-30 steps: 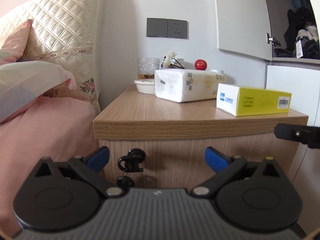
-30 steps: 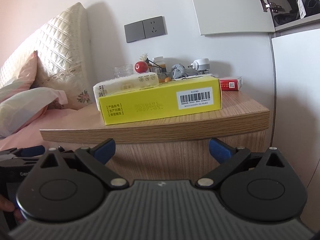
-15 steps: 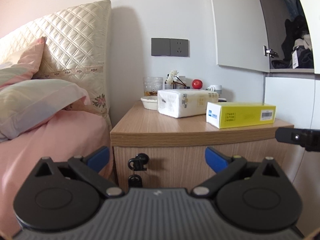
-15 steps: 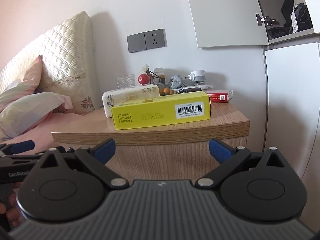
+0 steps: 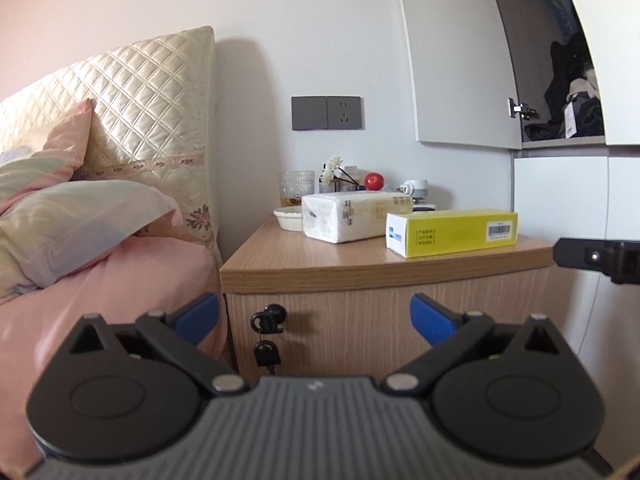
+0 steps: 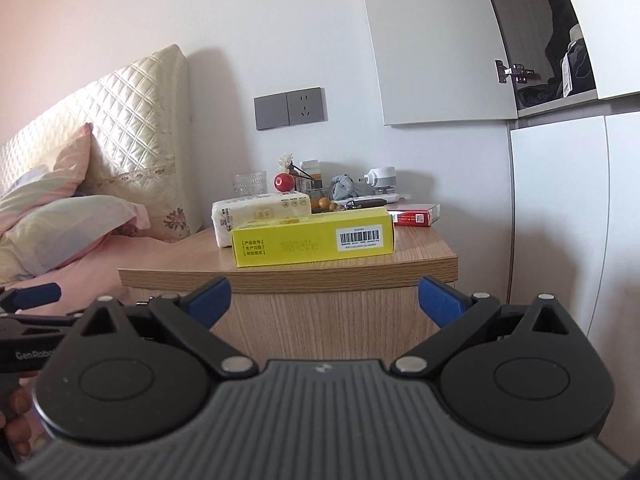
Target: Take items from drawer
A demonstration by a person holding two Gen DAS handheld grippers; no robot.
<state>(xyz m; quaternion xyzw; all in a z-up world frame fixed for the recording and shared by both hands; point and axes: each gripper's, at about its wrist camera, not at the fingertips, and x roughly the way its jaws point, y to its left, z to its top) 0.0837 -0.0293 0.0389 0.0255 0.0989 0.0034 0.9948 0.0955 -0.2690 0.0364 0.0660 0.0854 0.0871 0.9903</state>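
Left gripper (image 5: pixel 314 312) wide open, empty, held off in front of the wooden nightstand (image 5: pixel 360 268). Right gripper (image 6: pixel 324 300) also wide open, holding nothing, facing the same nightstand from further right. Drawer front (image 5: pixel 460 304) sits closed under the top; two black key-like handles (image 5: pixel 267 318) hang at its left edge, one above the other. On top: yellow box (image 5: pixel 452 232) with barcode near the front right, white tissue pack (image 5: pixel 352 214) just behind and left of it, close or touching, can't tell which. Small white dish (image 5: pixel 288 216) and glass cup (image 5: pixel 296 186) further back left, red ball (image 5: pixel 374 180) at rear. Red and white box (image 6: pixel 416 214) at back right in the right wrist view. Pink bed (image 5: pixel 100 280) and pillows left of the nightstand. A person's hand (image 6: pixel 16 424) shows at the lower left edge of the right wrist view.
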